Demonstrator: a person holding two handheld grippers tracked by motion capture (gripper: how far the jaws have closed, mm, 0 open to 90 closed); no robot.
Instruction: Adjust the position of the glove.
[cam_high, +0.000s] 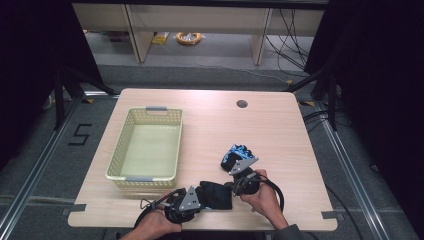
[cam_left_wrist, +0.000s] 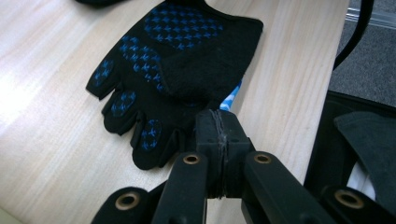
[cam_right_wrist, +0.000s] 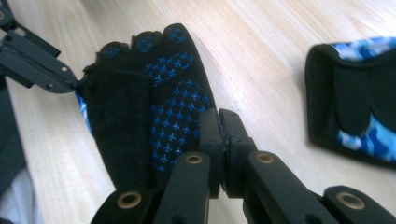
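Note:
A black fingerless glove (cam_high: 216, 196) with blue palm dots lies flat near the table's front edge, between my two grippers. My left gripper (cam_left_wrist: 219, 125) is shut on the glove's side edge, beside the finger stubs (cam_left_wrist: 140, 126). My right gripper (cam_right_wrist: 219, 122) is shut on the wrist end of the same glove (cam_right_wrist: 140, 107), facing the left gripper (cam_right_wrist: 44, 70) across it. In the high view the left gripper (cam_high: 201, 200) sits at the glove's left and the right gripper (cam_high: 232, 188) at its right. A second glove (cam_high: 235, 153), blue camouflage side up, lies just beyond the right gripper (cam_right_wrist: 355, 107).
A pale yellow mesh basket (cam_high: 120, 155) with nothing in it stands on the table's left half. A round cable hole (cam_high: 242, 104) is near the far edge. The front edge of the table (cam_high: 300, 225) runs close below both hands.

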